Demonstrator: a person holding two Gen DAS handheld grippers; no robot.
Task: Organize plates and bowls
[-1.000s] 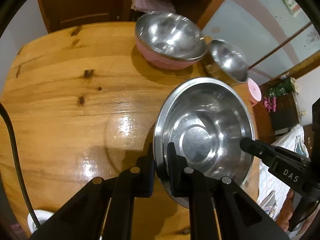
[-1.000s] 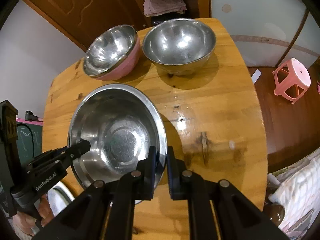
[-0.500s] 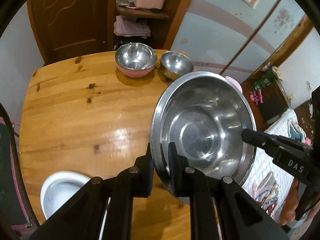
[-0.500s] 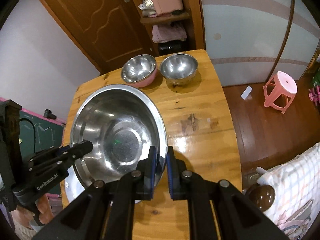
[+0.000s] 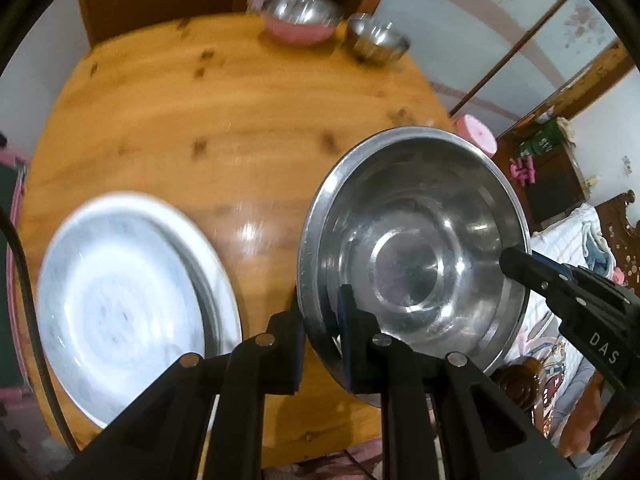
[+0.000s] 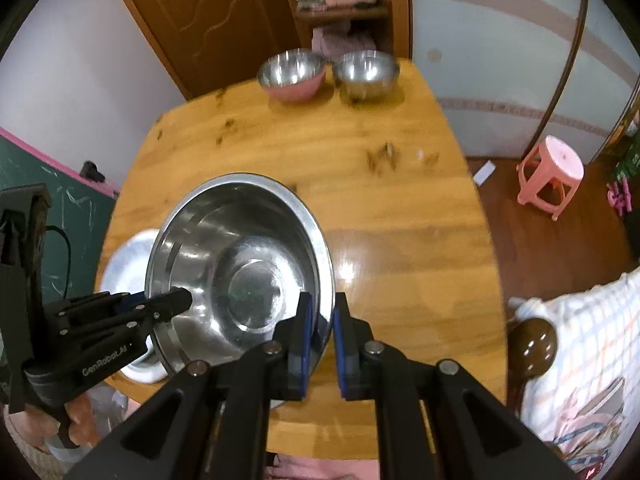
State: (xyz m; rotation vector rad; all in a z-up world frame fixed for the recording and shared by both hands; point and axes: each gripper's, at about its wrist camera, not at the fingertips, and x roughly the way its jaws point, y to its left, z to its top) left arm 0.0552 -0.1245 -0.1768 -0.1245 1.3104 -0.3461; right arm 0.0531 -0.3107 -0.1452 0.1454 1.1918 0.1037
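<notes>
steel basin (image 5: pixel 412 240) rim pinched both sides (beside white plate (image 5: pixel 116 288))

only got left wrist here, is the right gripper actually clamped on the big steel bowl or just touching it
Observer: Clamped. The right gripper has one pad on each side of the rim of the big steel bowl.
Operator: ok, and does the bowl clear the white plate
Observer: From the right wrist the bowl hides part of the white plate, so it sits in front of it. I cannot tell if they touch.
</notes>
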